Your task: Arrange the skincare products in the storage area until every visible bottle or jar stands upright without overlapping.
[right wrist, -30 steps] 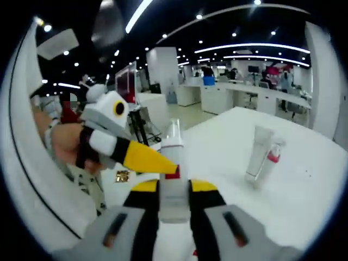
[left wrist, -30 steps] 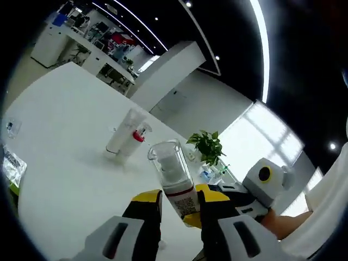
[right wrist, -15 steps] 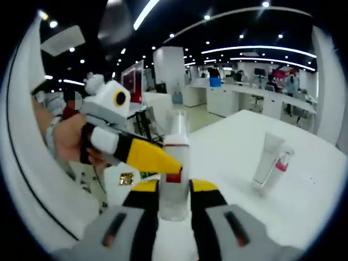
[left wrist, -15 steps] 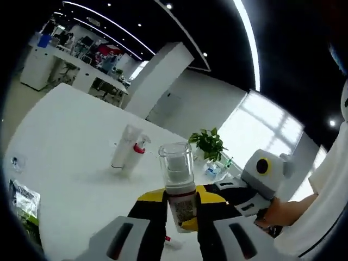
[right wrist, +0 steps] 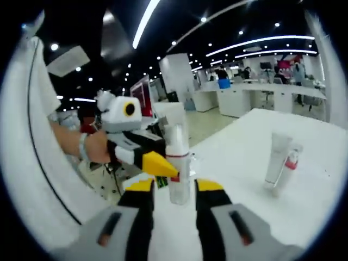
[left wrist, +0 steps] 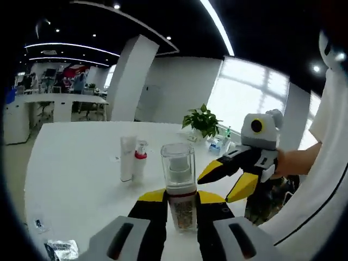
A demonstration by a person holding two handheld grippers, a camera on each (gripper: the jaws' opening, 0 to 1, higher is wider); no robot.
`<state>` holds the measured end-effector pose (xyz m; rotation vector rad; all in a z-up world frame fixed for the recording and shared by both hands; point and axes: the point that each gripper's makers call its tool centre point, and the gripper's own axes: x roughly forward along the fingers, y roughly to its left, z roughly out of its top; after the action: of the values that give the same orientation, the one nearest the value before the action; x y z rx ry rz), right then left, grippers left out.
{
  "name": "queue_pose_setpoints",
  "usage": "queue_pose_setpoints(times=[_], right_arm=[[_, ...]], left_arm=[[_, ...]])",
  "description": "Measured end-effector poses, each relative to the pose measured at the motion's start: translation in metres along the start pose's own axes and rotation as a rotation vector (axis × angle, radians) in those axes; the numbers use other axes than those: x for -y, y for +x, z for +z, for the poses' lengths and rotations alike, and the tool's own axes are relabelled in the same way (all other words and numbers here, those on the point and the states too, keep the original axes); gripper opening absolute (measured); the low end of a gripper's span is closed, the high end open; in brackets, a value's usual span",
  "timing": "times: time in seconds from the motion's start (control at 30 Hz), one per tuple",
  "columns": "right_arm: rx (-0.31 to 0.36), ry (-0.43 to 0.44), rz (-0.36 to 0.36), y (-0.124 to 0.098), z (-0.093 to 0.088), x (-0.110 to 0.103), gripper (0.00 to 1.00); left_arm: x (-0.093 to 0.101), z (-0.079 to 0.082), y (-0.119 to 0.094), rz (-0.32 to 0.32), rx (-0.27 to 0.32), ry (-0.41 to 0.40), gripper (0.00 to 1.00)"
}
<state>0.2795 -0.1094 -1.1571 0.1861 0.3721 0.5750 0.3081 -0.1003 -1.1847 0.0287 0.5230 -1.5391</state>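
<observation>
1. The left gripper [left wrist: 180, 204] fingers [left wrist: 153, 205] pinch the pump bottle [left wrist: 179, 185] upright between them.
2. The right gripper [right wrist: 175, 190] fingers [right wrist: 142, 187] are spread, the bottle between them.
3. Beyond the fingers, a tube [left wrist: 127, 157] and a small red-capped bottle [left wrist: 140, 160] stand on the tabletop [left wrist: 76, 163].

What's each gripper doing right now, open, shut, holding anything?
Left gripper: shut on the pump bottle, holding it upright.
Right gripper: open, its jaws apart to either side of the bottle, not gripping it.
</observation>
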Motion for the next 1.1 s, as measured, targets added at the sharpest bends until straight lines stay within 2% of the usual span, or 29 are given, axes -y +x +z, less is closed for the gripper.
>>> queue_pose_setpoints(times=[0.07, 0.17, 0.27, 0.5, 0.63, 0.77, 0.97, 1.1], right_arm=[[0.007, 0.004, 0.001, 0.001, 0.007, 0.0, 0.28], [0.024, -0.029, 0.031, 0.003, 0.018, -0.007, 0.29], [0.032, -0.036, 0.045, 0.008, 0.022, -0.01, 0.29], [0.017, -0.066, 0.052, 0.01, 0.02, -0.014, 0.24], [0.023, -0.041, 0.053, 0.007, 0.018, -0.013, 0.2], [-0.012, -0.028, 0.063, 0.006, 0.011, -0.014, 0.19], [0.009, -0.033, 0.046, 0.005, 0.013, -0.012, 0.19], [0.025, -0.038, 0.066, 0.005, 0.017, -0.012, 0.2]], left_arm=[[0.002, -0.001, 0.001, -0.002, -0.03, 0.057, 0.19], [0.016, 0.0, 0.003, -0.065, -0.044, 0.14, 0.19], [0.029, 0.0, 0.003, -0.13, -0.037, 0.135, 0.19], [0.036, -0.008, 0.005, -0.165, -0.052, 0.138, 0.19], [0.039, -0.011, 0.006, -0.186, -0.072, 0.172, 0.19], [0.039, -0.019, 0.007, -0.199, -0.106, 0.195, 0.19], [0.039, -0.015, 0.006, -0.235, -0.101, 0.233, 0.2], [0.039, -0.011, 0.006, -0.263, -0.104, 0.244, 0.19]])
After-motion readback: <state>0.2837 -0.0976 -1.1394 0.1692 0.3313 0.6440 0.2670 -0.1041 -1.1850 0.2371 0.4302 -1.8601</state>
